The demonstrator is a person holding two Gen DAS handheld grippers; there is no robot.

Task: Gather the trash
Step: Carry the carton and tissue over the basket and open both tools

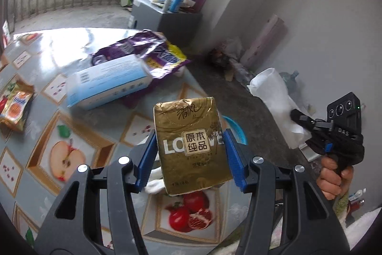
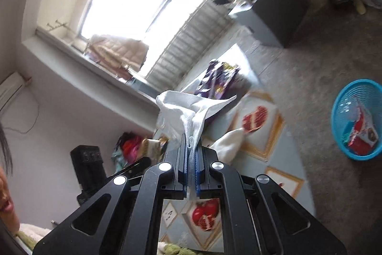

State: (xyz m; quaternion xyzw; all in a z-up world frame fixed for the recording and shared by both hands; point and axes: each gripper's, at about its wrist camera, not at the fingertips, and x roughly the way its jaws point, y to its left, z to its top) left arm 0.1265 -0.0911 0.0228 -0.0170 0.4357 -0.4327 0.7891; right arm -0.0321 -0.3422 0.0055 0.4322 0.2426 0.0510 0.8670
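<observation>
My left gripper [image 1: 189, 138] is shut on a gold tissue pack [image 1: 186, 111], which stands upright between the blue pads above the table. My right gripper [image 2: 191, 142] is shut on a crumpled white tissue [image 2: 188, 106] that fans out past its fingertips. In the left wrist view, the right gripper [image 1: 298, 117] is held in a hand off the table's right edge, with the white tissue [image 1: 274, 97] hanging from it. A blue basket [image 2: 355, 92] sits on the floor to the right with red packaging inside. Its rim [image 1: 235, 126] peeks out behind the gold pack.
On the fruit-patterned tablecloth [image 1: 71, 154] lie a blue and white box [image 1: 107, 83], a purple bag [image 1: 148, 51], a snack packet [image 1: 14, 109] and a white wad [image 2: 229, 142]. A grey cabinet [image 1: 167, 18] and litter stand by the wall.
</observation>
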